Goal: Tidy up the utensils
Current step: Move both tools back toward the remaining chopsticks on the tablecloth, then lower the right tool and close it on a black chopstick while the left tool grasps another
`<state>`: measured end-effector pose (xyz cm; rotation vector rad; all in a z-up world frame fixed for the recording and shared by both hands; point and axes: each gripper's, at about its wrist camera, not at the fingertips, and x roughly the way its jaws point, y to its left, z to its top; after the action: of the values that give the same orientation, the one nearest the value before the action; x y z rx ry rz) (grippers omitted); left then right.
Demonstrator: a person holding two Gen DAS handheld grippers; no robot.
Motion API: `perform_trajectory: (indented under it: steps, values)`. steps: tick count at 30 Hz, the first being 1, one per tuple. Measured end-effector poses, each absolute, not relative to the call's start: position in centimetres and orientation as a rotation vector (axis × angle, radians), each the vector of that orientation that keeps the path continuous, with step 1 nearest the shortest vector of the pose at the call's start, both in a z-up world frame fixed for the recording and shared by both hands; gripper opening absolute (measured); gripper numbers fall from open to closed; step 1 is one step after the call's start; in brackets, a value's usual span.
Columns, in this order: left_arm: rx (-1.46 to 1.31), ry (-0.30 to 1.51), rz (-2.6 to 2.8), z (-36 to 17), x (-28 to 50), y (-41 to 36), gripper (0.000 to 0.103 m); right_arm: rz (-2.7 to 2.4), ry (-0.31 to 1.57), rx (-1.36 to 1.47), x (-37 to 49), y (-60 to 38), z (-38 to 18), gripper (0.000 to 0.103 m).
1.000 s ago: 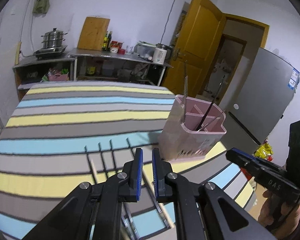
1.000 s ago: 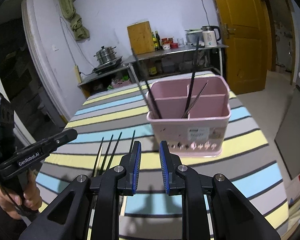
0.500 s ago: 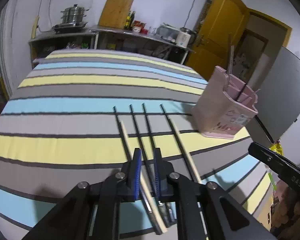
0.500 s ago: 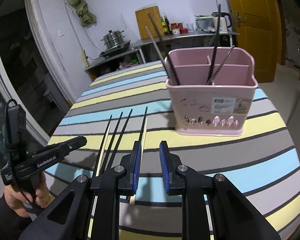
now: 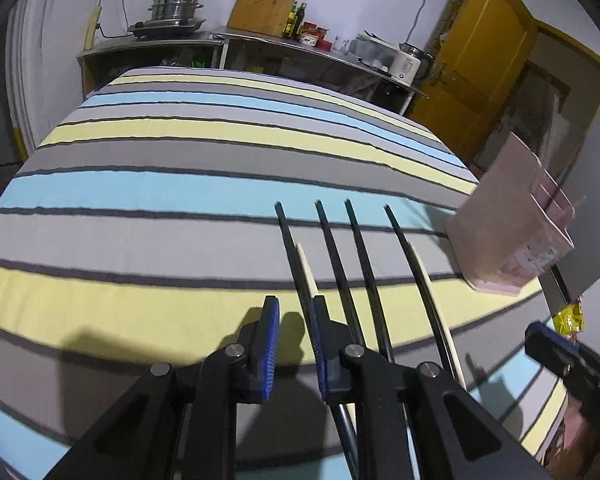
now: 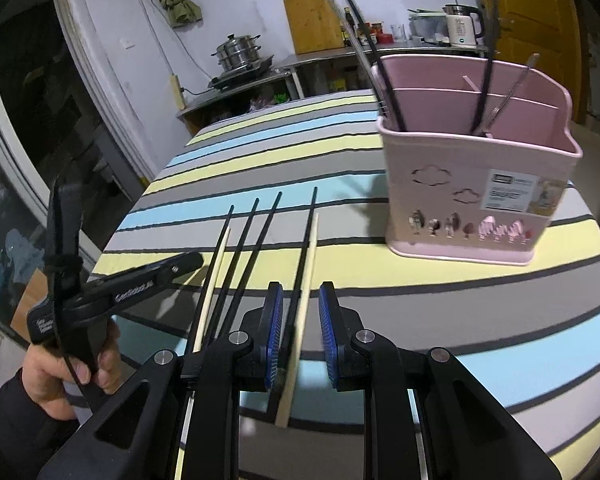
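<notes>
Four black chopsticks and two pale ones lie on the striped cloth, larger than a second ago. The left gripper, jaws just opening, stands empty beside them. The right gripper straddles a pale chopstick without clamping. The pink holder stands rightward; lower chopstick ends are hidden.

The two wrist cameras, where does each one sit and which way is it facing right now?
Left wrist view: sits on the left claw, angled down over the striped tablecloth at the chopsticks; its own open fingers show, the right claw at the right edge.
Right wrist view: sits on the right claw, facing chopsticks and the pink utensil holder; a hand holding the left claw shows on the left.
Both share the chopsticks, holder, tablecloth and the back counter.
</notes>
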<state>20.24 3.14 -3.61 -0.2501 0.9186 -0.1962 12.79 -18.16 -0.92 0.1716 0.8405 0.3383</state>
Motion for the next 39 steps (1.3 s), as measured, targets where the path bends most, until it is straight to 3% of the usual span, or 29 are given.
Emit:
perform_trajectory:
  steps: [20,23,34,39]
  values:
    - [-0.200,0.944,-0.182,-4.6,27.5,2.9,0.014,0.378,0.897,0.171,15.9,-15.9,-3.1,0.020]
    - [-0.190,0.941,-0.183,-4.6,27.4,3.7,0.010,0.378,0.896,0.171,16.0,-15.8,-3.1,0.020]
    - [-0.231,0.965,-0.138,-4.6,25.4,6.8,0.010,0.394,0.905,0.157,16.9,-14.4,-3.3,0.020]
    - [-0.316,0.972,-0.135,-4.7,23.0,6.7,0.015,0.392,0.930,0.159,18.4,-13.7,-4.1,0.020]
